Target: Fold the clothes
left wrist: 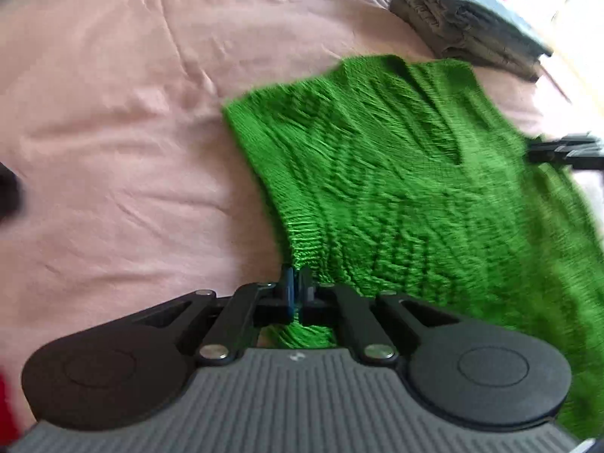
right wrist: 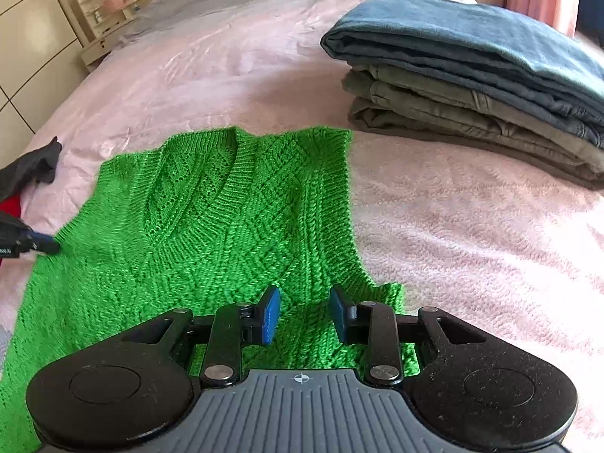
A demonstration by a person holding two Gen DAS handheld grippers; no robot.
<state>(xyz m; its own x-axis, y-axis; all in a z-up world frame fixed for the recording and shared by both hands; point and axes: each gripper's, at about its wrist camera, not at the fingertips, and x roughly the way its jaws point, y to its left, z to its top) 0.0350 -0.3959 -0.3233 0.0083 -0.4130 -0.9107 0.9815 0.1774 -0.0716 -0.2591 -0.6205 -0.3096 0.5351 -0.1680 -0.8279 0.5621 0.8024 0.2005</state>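
A bright green knitted vest (right wrist: 211, 226) with a V-neck lies spread on the pink bedcover (right wrist: 472, 234). My left gripper (left wrist: 298, 294) is shut on the vest's (left wrist: 396, 188) left edge, with green knit bunched between its blue pads. In the right wrist view that same gripper (right wrist: 37, 243) shows at the far left, pinching the vest's side. My right gripper (right wrist: 305, 317) stands open just above the vest's right side near the armhole, nothing between its fingers. In the left wrist view the right gripper (left wrist: 562, 151) is a dark shape at the far right edge.
A stack of folded clothes (right wrist: 483, 87), blue on top of olive, sits on the bed at the back right, also in the left wrist view (left wrist: 464, 19). A dark grey garment (right wrist: 30, 170) and something red (right wrist: 9, 204) lie at the left. A shelf unit (right wrist: 102, 19) stands beyond the bed.
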